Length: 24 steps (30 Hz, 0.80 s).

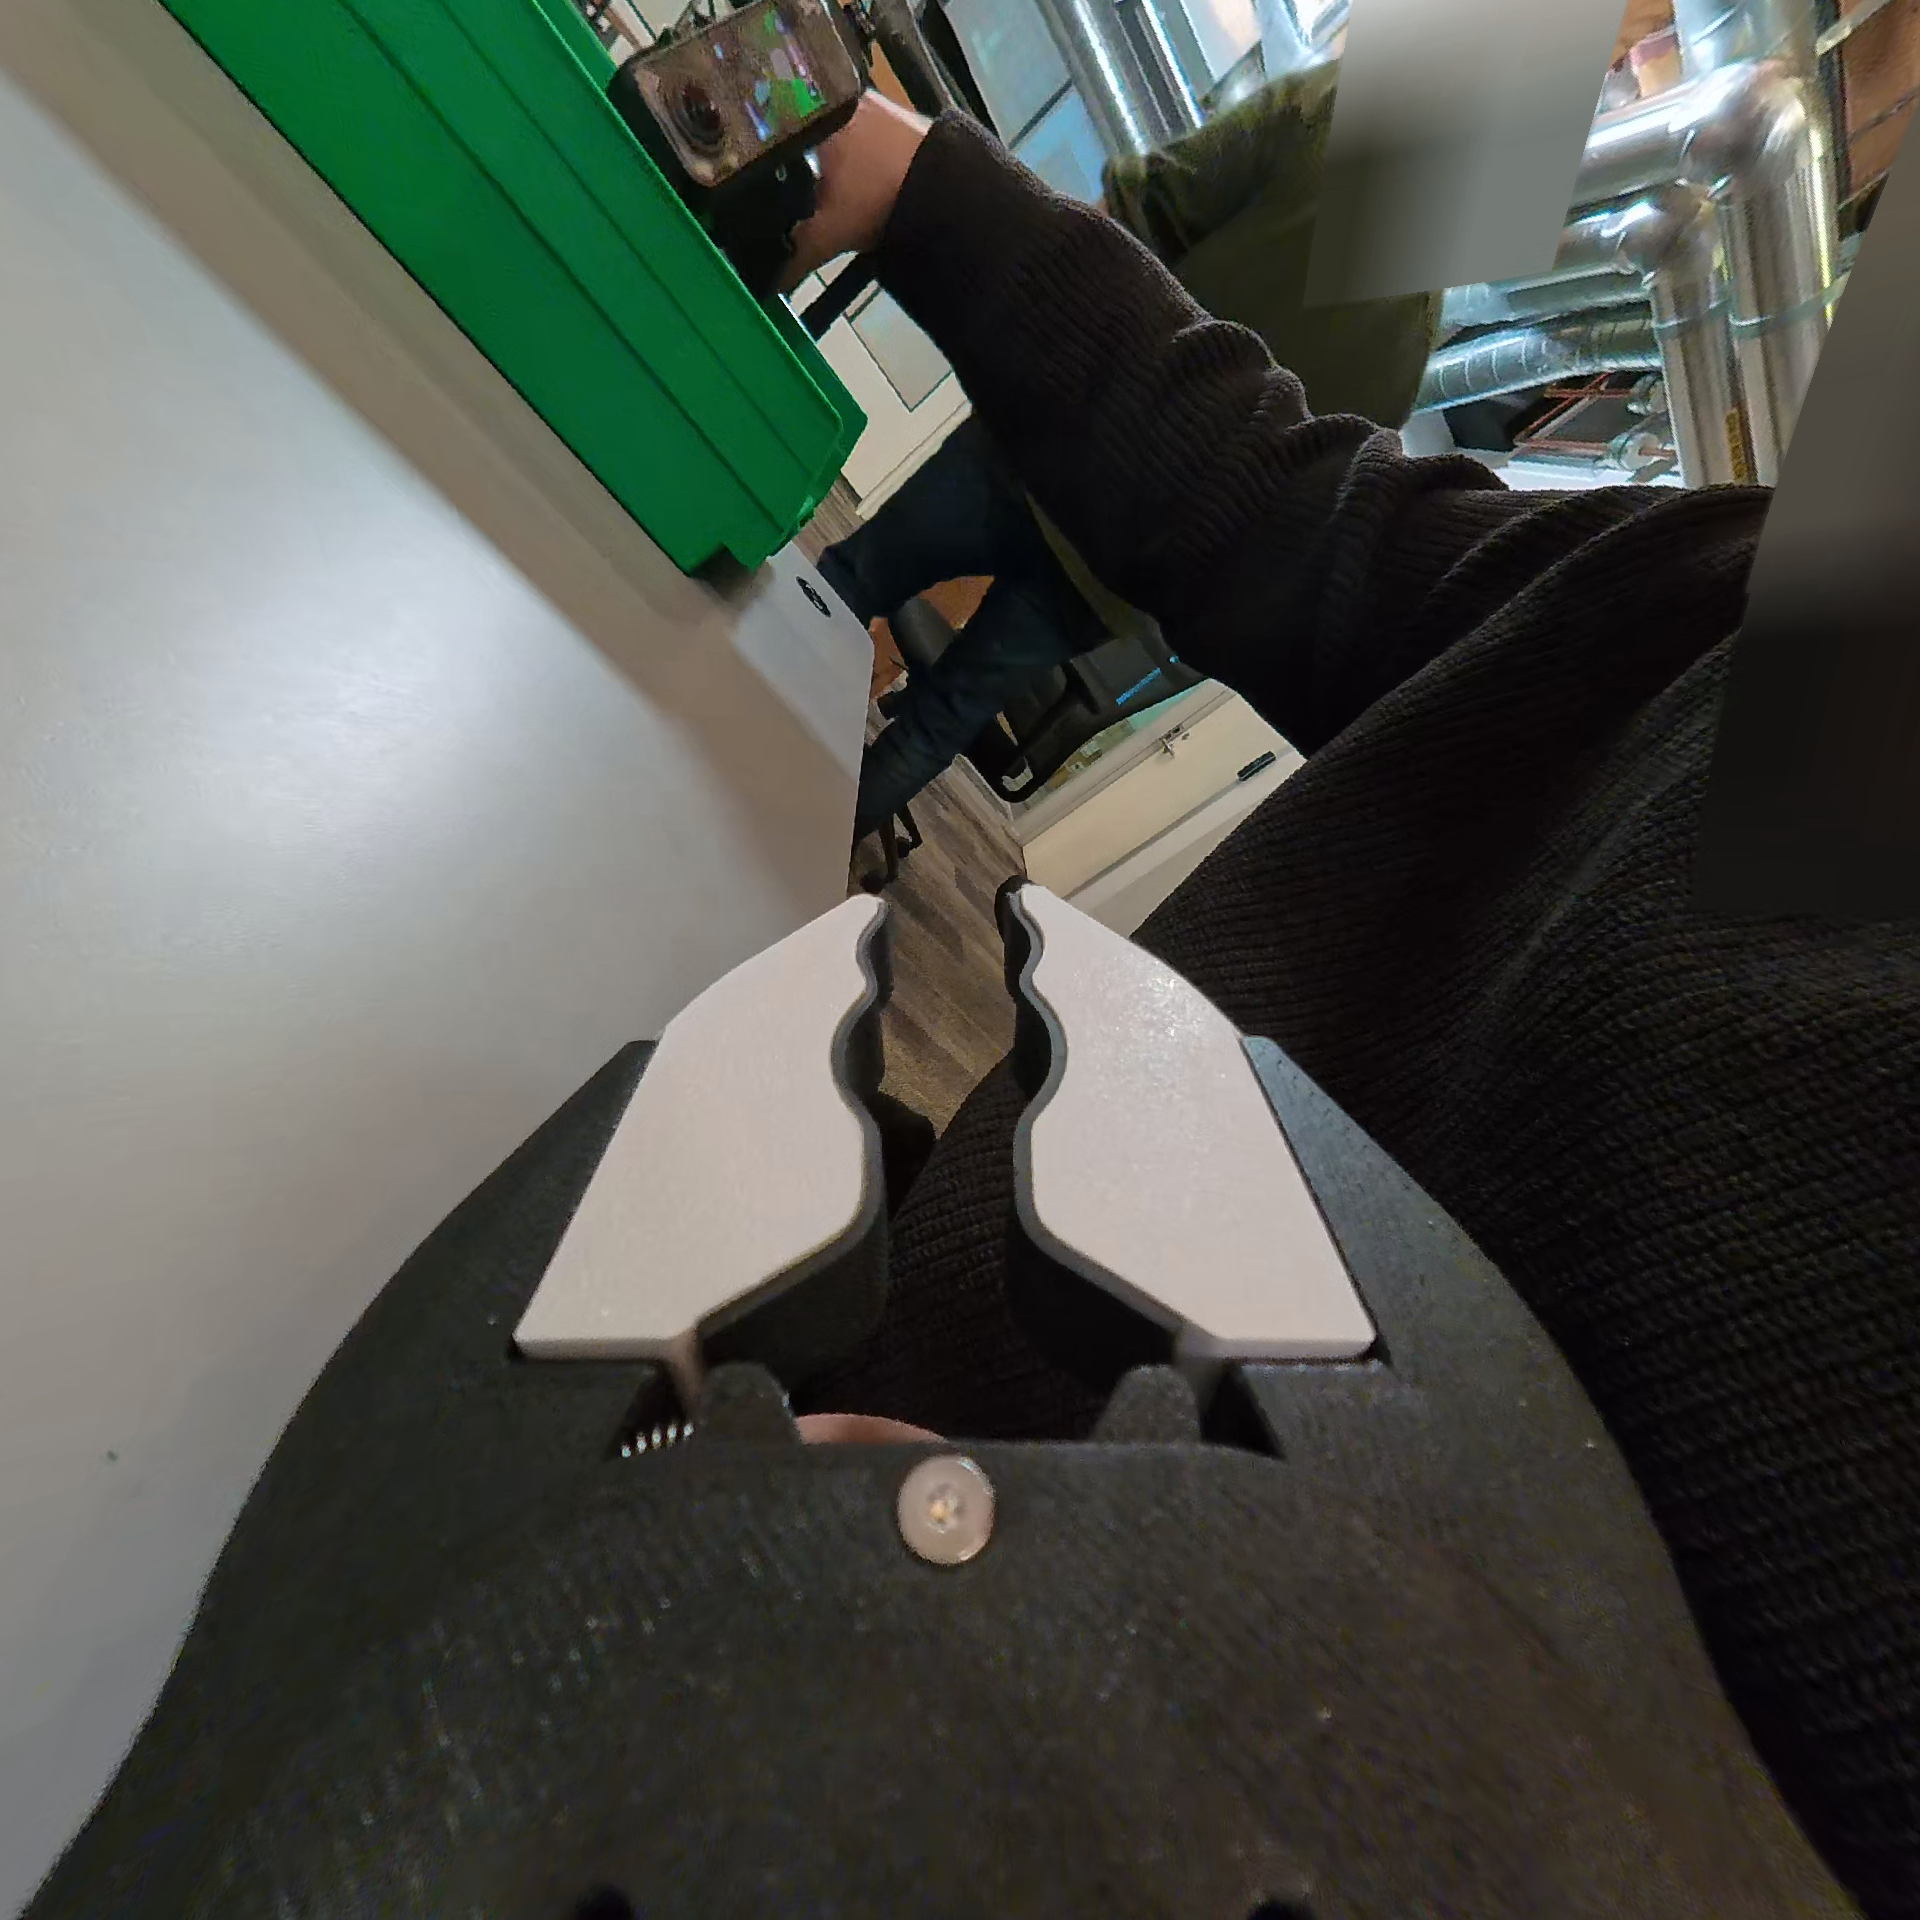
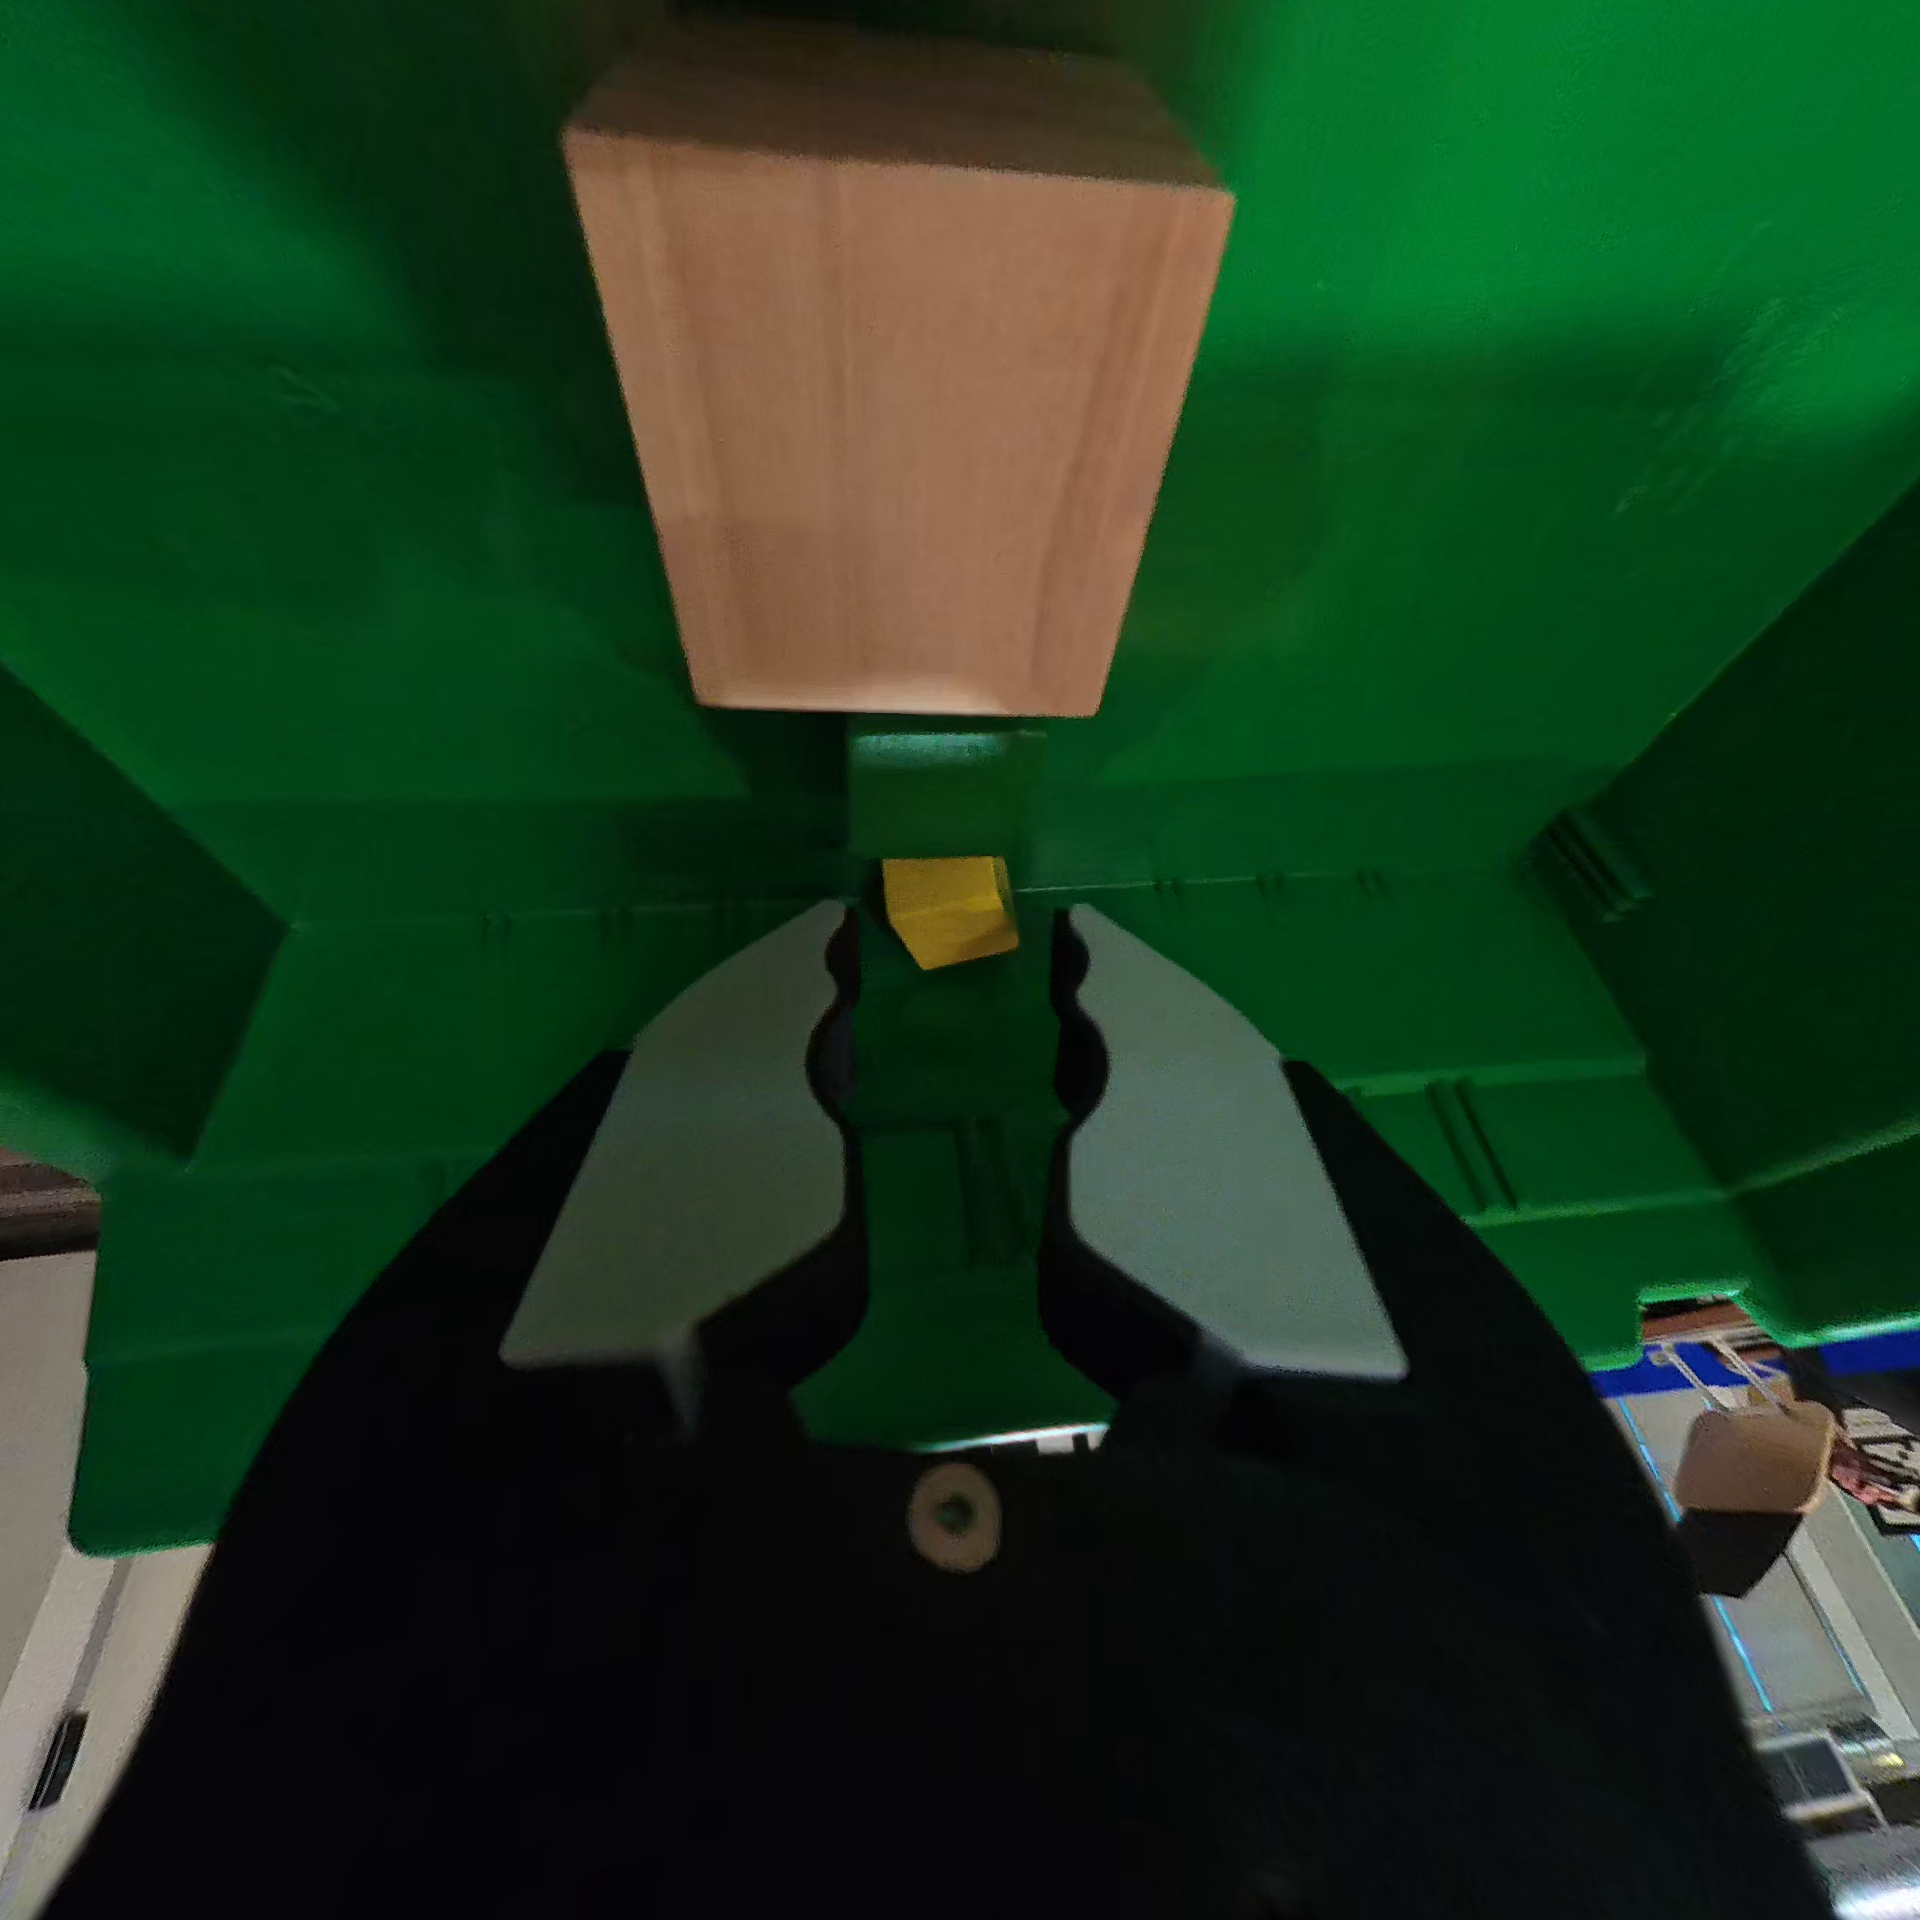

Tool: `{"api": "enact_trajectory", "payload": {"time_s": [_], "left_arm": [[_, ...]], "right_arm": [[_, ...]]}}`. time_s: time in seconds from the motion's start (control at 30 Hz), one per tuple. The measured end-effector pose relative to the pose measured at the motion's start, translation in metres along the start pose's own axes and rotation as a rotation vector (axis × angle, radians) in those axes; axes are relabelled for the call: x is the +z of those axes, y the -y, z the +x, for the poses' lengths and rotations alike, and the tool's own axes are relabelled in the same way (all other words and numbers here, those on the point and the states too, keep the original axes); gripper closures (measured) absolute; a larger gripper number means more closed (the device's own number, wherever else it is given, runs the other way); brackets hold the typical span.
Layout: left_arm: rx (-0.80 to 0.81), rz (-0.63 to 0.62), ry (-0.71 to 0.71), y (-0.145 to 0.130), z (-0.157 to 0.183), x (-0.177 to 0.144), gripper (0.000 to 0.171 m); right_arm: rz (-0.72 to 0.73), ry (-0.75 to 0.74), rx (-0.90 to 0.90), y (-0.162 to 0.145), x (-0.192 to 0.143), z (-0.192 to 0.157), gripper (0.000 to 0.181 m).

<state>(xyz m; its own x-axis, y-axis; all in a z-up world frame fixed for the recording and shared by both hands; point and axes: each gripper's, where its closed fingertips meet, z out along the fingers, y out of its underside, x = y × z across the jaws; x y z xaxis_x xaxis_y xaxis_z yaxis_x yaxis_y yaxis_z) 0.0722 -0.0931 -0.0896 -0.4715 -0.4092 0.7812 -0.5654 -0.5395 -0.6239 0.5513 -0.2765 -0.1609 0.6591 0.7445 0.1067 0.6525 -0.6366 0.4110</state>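
Right gripper (image 2: 951,925) over the green bin (image 2: 1455,520), fingers narrowly parted, holding nothing.

I'm nearest a small yellow piece (image 2: 948,923) below the wooden block (image 2: 894,416) inside; both look stiff and light, so I'd pinch flat sides. Left gripper (image 1: 940,909) is empty, parted, at the white table (image 1: 312,727) edge.

The right hand-held gripper (image 2: 951,914) reaches into a green bin (image 2: 312,520), jaws parted and empty. Nearest it, at 12 o'clock just past its fingertips, lies a small yellow block (image 2: 948,909), tilted. Farther at 12 o'clock stands a large wooden block (image 2: 894,416). The left hand-held gripper (image 1: 940,909), parted, holds nothing beside the white counter (image 1: 260,779).
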Motion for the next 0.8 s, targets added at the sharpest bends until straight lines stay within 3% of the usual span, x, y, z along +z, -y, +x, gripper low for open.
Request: {"api": "enact_trajectory", "payload": {"time_s": [0.17, 0.33, 0.4, 0.47, 0.53, 0.57, 0.67, 0.8], "left_arm": [[0.005, 0.011, -0.001, 0.003, 0.002, -0.001, 0.152], [0.022, 0.012, -0.013, 0.004, 0.007, -0.001, 0.152], [0.032, 0.01, -0.019, 0.004, 0.01, -0.001, 0.152], [0.046, 0.006, -0.025, 0.003, 0.014, -0.001, 0.152], [0.066, 0.0, -0.028, 0.002, 0.018, -0.001, 0.152], [0.078, 0.0, -0.027, 0.002, 0.02, -0.001, 0.152], [0.105, 0.001, -0.016, 0.001, 0.022, -0.001, 0.152], [0.088, 0.015, -0.026, 0.001, 0.026, -0.002, 0.152]], "right_arm": [[0.005, -0.052, 0.04, -0.004, -0.023, 0.006, 0.139], [0.251, -0.281, 0.183, 0.021, -0.091, 0.022, 0.144], [0.35, -0.529, 0.286, 0.025, -0.131, 0.04, 0.147], [0.368, -0.915, 0.466, 0.007, -0.18, 0.056, 0.142], [0.404, -1.202, 0.705, -0.014, -0.214, 0.04, 0.138], [0.462, -1.247, 0.832, -0.016, -0.217, 0.022, 0.131], [0.783, -1.144, 1.183, 0.012, -0.202, -0.033, 0.116], [1.13, -1.022, 1.579, 0.028, -0.184, -0.09, 0.121]]}}
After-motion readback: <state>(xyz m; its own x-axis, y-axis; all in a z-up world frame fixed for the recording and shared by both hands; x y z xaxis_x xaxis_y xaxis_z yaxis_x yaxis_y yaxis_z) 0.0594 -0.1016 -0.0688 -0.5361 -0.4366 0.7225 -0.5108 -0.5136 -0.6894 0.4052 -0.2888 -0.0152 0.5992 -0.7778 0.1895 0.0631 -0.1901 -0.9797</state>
